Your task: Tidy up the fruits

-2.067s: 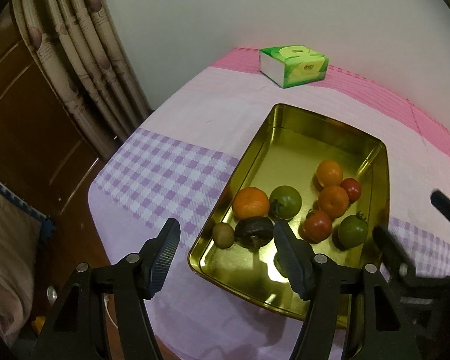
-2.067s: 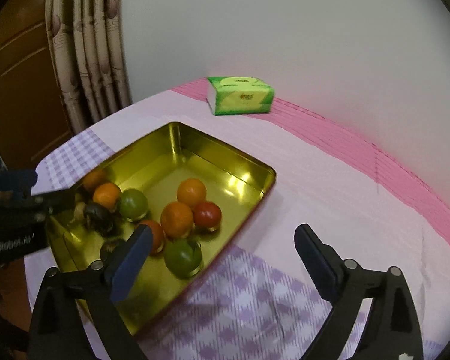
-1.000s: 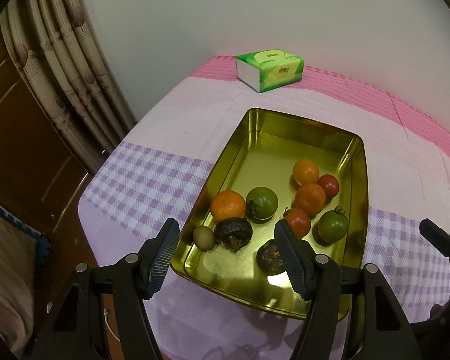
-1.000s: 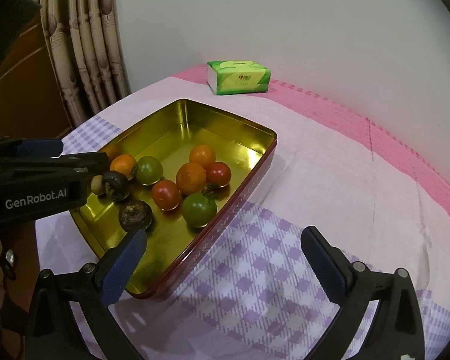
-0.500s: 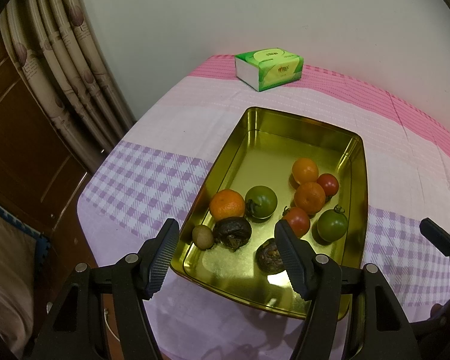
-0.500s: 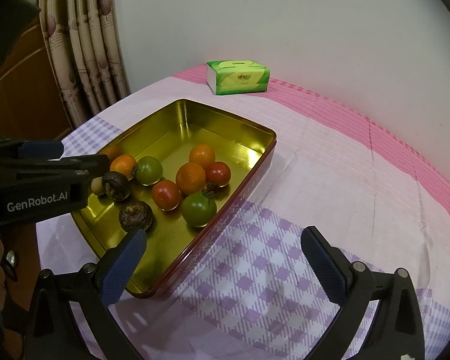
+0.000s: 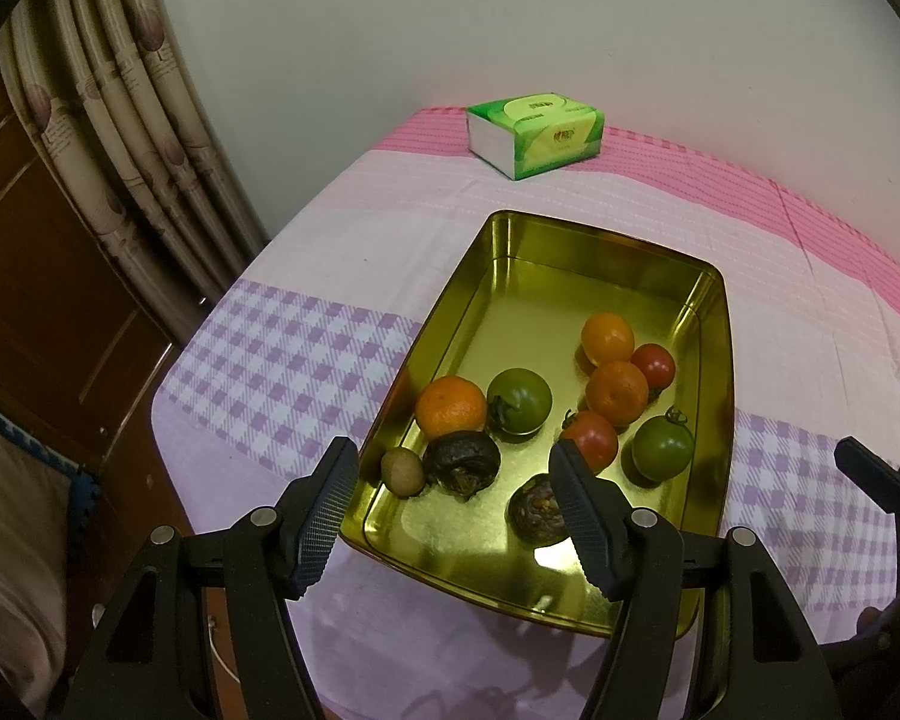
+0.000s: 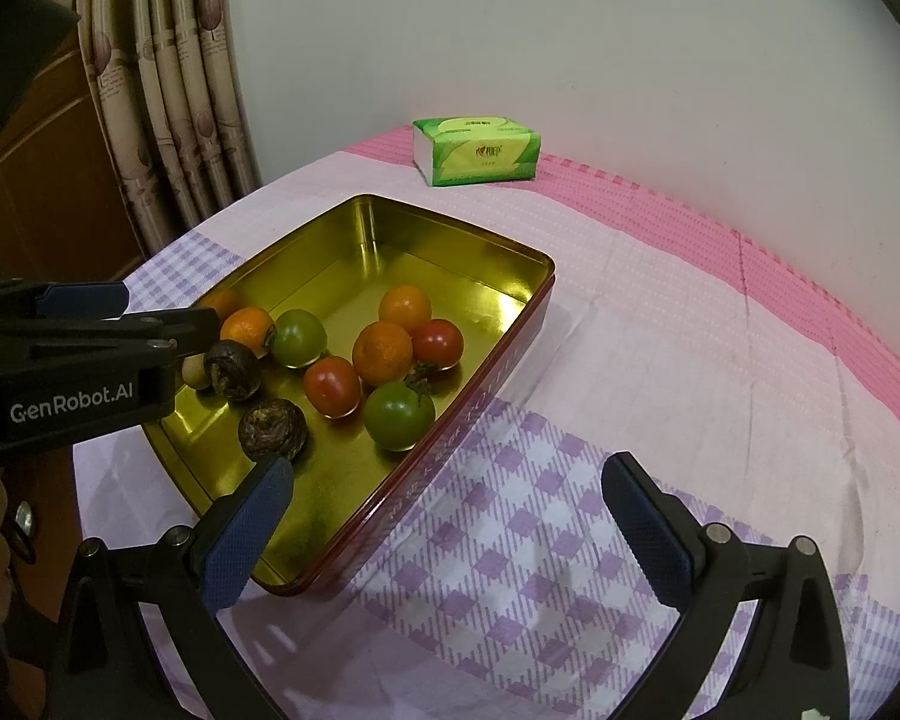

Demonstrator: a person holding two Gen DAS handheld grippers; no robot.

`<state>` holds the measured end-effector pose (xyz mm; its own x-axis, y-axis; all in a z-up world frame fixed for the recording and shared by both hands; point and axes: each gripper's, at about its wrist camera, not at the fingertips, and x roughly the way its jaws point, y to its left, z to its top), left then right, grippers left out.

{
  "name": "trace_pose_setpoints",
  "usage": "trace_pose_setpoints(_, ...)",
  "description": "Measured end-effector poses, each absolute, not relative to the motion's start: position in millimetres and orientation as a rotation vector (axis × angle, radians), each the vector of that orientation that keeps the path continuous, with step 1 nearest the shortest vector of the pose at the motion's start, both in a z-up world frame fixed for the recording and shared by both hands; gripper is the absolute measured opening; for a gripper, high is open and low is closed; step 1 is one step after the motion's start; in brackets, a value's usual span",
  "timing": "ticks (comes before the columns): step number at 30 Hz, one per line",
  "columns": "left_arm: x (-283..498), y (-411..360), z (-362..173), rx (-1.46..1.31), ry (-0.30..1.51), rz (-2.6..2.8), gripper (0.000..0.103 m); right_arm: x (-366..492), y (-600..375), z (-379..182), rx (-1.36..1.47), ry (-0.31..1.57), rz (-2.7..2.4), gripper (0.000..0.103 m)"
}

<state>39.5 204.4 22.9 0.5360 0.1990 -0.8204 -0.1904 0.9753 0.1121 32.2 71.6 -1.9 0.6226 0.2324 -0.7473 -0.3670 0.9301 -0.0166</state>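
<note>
A gold tin tray (image 7: 576,252) (image 8: 450,228) on the table holds several fruits: oranges (image 7: 450,405), green tomatoes (image 7: 663,447) (image 8: 399,414), red tomatoes (image 7: 591,441) (image 8: 331,384), two dark wrinkled fruits (image 7: 461,461) (image 8: 273,429) and a small tan fruit (image 7: 402,471). My left gripper (image 7: 453,516) is open and empty above the tray's near end. My right gripper (image 8: 450,531) is open and empty, over the tray's near right corner. The left gripper also shows in the right wrist view (image 8: 72,354).
A green tissue pack (image 7: 534,132) (image 8: 477,150) lies at the table's far edge by the white wall. Curtains (image 7: 120,120) and a wooden door (image 7: 24,276) stand to the left. The pink and purple-checked cloth (image 8: 690,360) covers the table.
Over two seconds both grippers drew back from the tray, which now looks smaller. In the last half second nothing has visibly moved.
</note>
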Motion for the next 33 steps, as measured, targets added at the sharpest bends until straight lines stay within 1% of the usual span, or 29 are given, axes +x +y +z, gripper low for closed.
trace_pose_setpoints(33,39.0,204.4,20.6,0.01,0.982,0.234,0.067,30.2,71.3,-5.4,-0.165,0.844,0.346,0.102)
